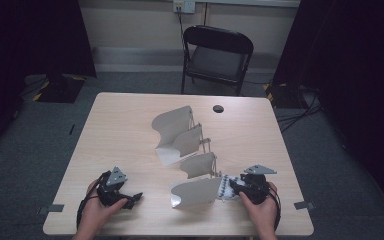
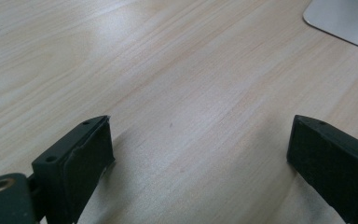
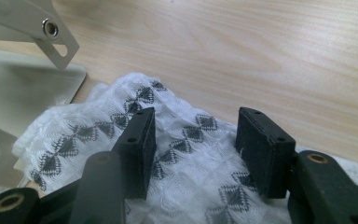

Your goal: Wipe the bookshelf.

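Note:
A white cloth with a black diamond pattern (image 1: pixel 225 190) lies crumpled near the table's front right, against the lowest of several pale curved metal plates (image 1: pixel 194 192) on a thin frame. My right gripper (image 1: pixel 233 186) rests low over the cloth (image 3: pixel 186 128). In the right gripper view, the right gripper (image 3: pixel 196 140) has its jaws apart with cloth under and between them, and the pads are not pressing on it. A plate's edge (image 3: pixel 23 88) lies just left of it. My left gripper (image 1: pixel 136 196) is at the front left, and in the left gripper view it (image 2: pixel 200 140) is wide open over bare wood.
The wooden table (image 1: pixel 120 130) holds a small dark round spot (image 1: pixel 218 108) at the back. The plate stack (image 1: pixel 177 132) runs across the middle. A corner of one plate (image 2: pixel 345 21) appears far off in the left gripper view. A black folding chair (image 1: pixel 215 55) stands behind the table.

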Tool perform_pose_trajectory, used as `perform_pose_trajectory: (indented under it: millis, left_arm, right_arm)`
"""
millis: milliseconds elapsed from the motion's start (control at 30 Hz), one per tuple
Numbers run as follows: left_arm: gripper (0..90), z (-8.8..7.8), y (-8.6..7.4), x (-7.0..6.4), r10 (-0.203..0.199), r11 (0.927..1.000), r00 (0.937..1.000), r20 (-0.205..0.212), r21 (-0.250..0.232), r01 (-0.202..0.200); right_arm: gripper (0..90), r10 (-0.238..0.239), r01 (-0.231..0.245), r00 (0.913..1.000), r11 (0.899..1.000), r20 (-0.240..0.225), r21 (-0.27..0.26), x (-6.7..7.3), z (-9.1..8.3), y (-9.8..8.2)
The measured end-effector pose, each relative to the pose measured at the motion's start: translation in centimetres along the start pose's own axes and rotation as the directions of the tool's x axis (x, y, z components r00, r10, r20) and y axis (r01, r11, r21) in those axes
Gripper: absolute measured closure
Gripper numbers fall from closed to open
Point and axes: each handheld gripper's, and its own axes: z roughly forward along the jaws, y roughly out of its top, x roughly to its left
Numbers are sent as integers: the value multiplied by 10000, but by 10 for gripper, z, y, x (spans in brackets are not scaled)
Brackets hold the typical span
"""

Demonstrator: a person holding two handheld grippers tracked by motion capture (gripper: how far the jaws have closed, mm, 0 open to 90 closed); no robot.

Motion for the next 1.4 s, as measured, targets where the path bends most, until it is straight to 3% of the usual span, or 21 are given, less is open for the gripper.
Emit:
perform_pose_trajectory:
  millis: [433, 533, 700, 900, 967, 1100, 1267, 1400]
  left_arm:
    - [65, 0, 0, 0, -20, 10000, 10000, -1, 1, 20]
    - [66, 0, 0, 0, -36, 10000, 10000, -20, -3, 36]
    - [65, 0, 0, -1, -52, 10000, 10000, -21, -6, 52]
    - [63, 0, 0, -1, -51, 10000, 10000, -38, -6, 51]
    - [63, 0, 0, 0, -48, 10000, 10000, -36, -2, 48]
    - [60, 1, 1, 0, -19, 10000, 10000, -27, 22, 19]
    - [55, 1, 1, 0, -44, 10000, 10000, -15, 37, 44]
    - [54, 1, 1, 0, 1, 10000, 10000, -24, 77, -1]
  right_arm:
    - [392, 77, -87, 9990, 9997, -440, -241, -4, -13, 6]
    - [390, 332, -337, 9991, 9993, -264, -169, -10, -12, 4]
    - [393, 296, -296, 9996, 9995, 0, 127, -16, -4, -5]
    - [415, 994, -997, 9930, 9950, 632, 21, -29, -4, -5]
    - [409, 1258, -1260, 9906, 9920, 540, 7, -30, -5, -4]
    - [383, 1255, -1257, 9916, 9921, 311, 42, -27, -9, -3]
    - [351, 1100, -1097, 9933, 9939, -354, 113, -20, -19, -9]
    - [346, 823, -815, 9951, 9965, -540, 177, -13, -25, -14]
